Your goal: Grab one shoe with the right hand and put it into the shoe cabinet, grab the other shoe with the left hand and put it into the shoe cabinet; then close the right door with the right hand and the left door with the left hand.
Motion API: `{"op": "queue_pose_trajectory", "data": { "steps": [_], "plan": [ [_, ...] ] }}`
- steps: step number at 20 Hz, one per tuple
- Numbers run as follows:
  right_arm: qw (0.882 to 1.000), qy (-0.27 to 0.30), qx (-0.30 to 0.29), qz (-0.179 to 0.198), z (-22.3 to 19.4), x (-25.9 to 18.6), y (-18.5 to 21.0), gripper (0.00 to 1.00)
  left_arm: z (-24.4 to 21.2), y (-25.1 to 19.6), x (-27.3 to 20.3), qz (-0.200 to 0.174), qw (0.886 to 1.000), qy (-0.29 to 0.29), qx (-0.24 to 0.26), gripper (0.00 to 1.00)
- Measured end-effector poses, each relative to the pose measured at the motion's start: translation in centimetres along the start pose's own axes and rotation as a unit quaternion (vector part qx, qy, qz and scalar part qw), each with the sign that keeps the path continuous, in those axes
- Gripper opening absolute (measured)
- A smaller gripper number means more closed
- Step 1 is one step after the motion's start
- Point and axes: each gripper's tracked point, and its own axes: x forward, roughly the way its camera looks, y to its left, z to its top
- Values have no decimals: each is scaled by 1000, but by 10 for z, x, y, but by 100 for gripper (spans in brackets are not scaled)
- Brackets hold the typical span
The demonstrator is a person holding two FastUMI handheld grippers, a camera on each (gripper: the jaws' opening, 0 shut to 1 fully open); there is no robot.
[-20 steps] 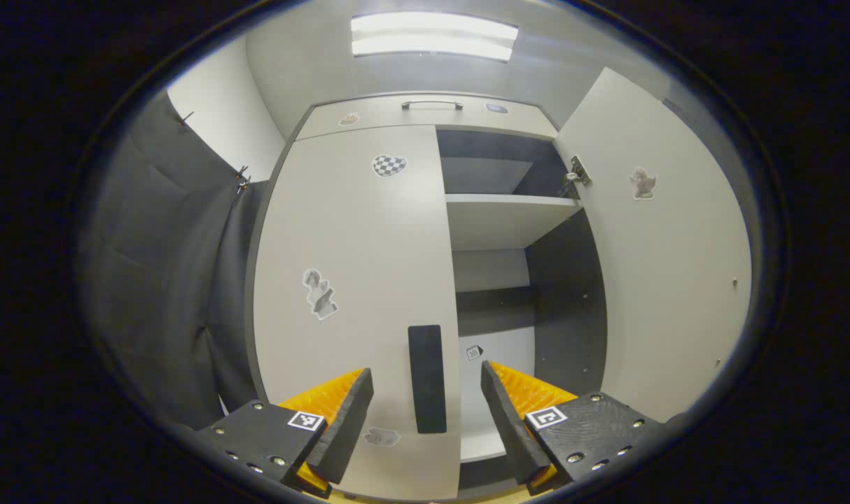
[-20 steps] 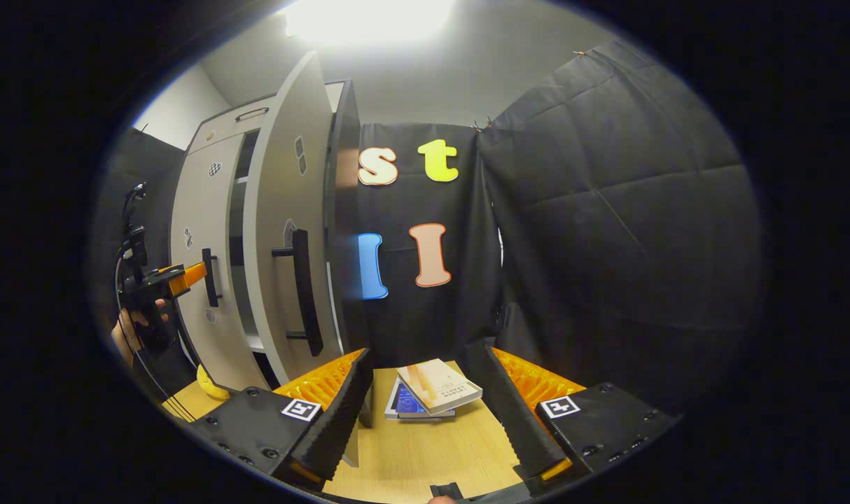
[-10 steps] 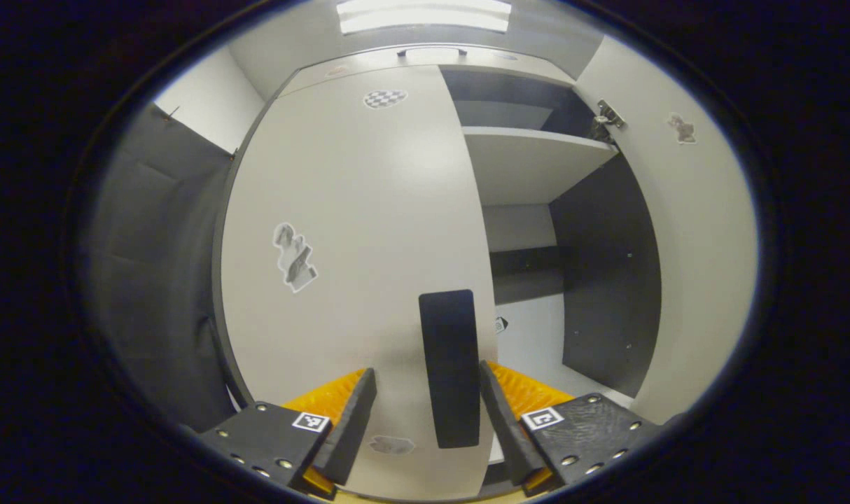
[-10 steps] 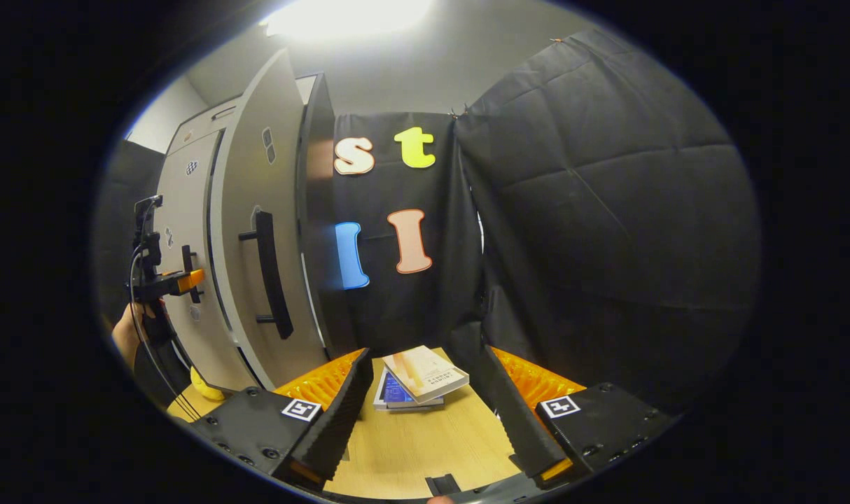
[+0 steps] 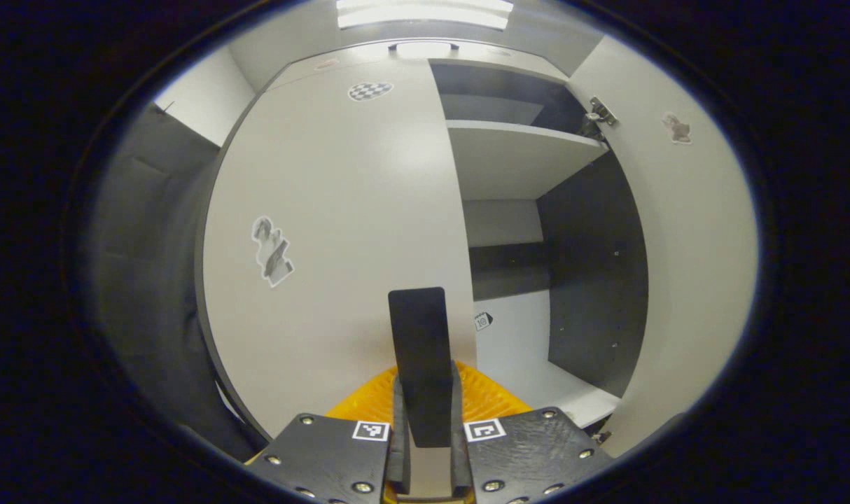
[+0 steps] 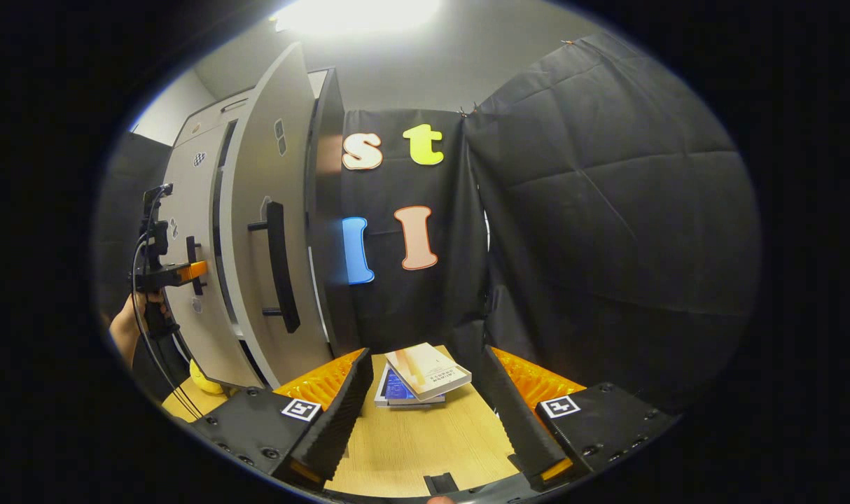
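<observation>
Presently, the left hand-held gripper is seen clenched on the dark handle of the left door of the shoe cabinet, with both fingers pressed against the handle's sides in the left gripper view. The left door is seen nearly flush with the cabinet front. The right door is found standing open, its hinge exposed at the upper corner, and the right half of the interior is left visible, with a pale shelf above and a pale floor panel below. No shoe can be made out in the part of the interior that is shown. In the right gripper view, the right hand-held gripper is held released, its fingers spread wide above a wooden worktop, gripping nothing. A small stack of books is noted on the worktop just ahead of the fingers. Further left in that view, the right door is seen ajar with its dark handle unheld, and the left hand-held gripper is observed at the left door's handle, carried by a hand.
</observation>
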Motion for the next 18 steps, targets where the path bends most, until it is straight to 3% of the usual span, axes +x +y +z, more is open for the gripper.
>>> {"op": "queue_pose_trajectory", "data": {
  "steps": [2,5,11,12,13,15,17,18],
  "plan": [
    [1000,-1,-4,6,1,1,5,92,3,1,-4,3,1000,5,0,17],
    [1000,-3,-11,18,1,0,13,92,1,1,-2,-3,1000,4,-10,13],
    [999,-6,-7,32,4,-4,21,92,7,7,-4,-18,1000,7,-18,14],
    [999,-7,-8,34,4,-5,23,98,8,8,-4,-20,1000,8,-15,14],
    [999,-7,-8,35,6,-5,25,92,8,9,-3,-21,1000,9,-16,17],
    [999,-8,-9,39,7,-7,30,98,11,11,0,-23,999,10,-23,14],
    [999,-9,-11,43,8,-9,36,98,12,14,-1,-25,999,10,-29,14],
    [999,-10,-12,45,8,-10,40,92,13,15,-1,-26,999,10,-26,16]
  ]
}}
